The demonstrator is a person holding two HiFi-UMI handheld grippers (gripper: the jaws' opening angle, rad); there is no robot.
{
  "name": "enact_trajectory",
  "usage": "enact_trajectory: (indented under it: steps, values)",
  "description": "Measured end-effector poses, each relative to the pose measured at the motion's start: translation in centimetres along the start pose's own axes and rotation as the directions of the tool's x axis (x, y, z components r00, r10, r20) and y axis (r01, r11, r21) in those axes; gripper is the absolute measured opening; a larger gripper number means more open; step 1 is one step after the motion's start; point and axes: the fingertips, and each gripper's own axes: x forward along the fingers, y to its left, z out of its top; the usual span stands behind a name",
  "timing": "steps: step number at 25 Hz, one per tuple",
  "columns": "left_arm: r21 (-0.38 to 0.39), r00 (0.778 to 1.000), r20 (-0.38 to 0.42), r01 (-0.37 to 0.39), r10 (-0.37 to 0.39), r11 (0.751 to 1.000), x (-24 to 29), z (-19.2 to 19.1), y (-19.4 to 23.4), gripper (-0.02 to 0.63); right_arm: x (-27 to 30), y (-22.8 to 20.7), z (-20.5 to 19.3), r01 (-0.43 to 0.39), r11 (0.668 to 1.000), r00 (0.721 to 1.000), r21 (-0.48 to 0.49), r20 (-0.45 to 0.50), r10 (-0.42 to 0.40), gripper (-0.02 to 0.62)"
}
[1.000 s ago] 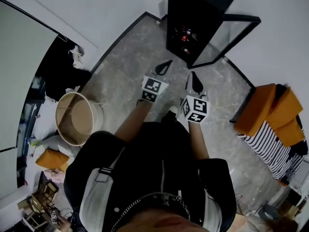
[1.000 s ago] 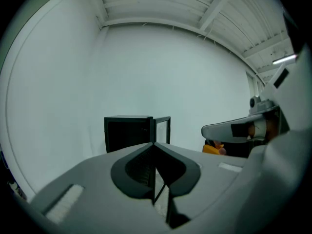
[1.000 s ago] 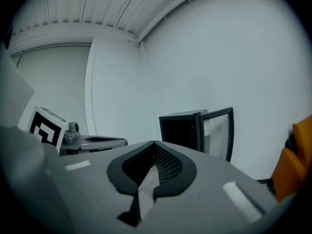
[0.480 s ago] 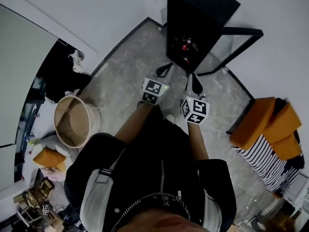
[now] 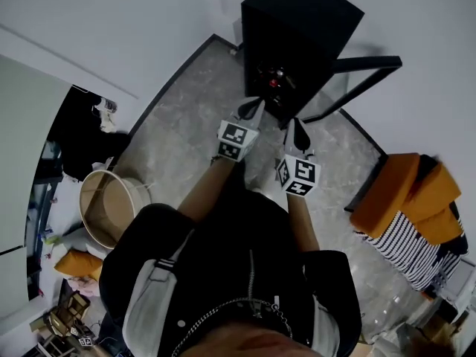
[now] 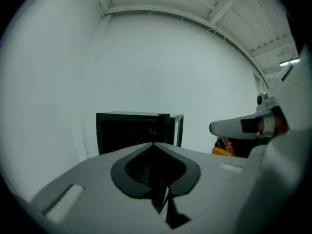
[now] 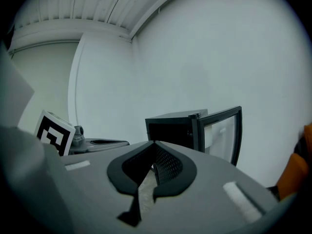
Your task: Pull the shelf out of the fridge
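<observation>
Step in hand, as judged: approach to the fridge (image 5: pixel 297 28), with no contact yet. The left hand-held gripper (image 5: pixel 254 105) and right hand-held gripper (image 5: pixel 297 126) each have their jaws pressed together, with nothing between them. The fridge stands just ahead of both tips. Its door (image 5: pixel 362 74) is swung open, ahead and to the right of the right hand-held gripper. The shelf lies inside the dark cavity, where small red-topped items (image 5: pixel 274 82) show; its edge cannot be made out. Recommended: part the jaws before entry, take the front edge at two spaced points, and draw level and straight, clear of the door. Cabinet: matt black, box-shaped, hard-edged. Door: black frame, clear pane. Floor (image 5: pixel 186 125): grey, marbled, glossy.
</observation>
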Motion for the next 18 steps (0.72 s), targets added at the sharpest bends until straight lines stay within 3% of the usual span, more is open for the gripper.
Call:
enact_trajectory:
  steps: [10,18]
  values:
    - [-0.009,0.999,-0.028,0.041,-0.041,0.999,11.0,0.4,7.9,0.011,10.5,-3.0,1.7,0.098,0.995,0.994,0.007,-0.05,-0.098,0.002]
    - [-0.108,0.999,-0.008,0.05,-0.051,0.993,16.2,-0.4,13.3,0.012,16.3,-2.1,2.4,0.112,0.994,0.991,0.0,-0.068,-0.112,0.002]
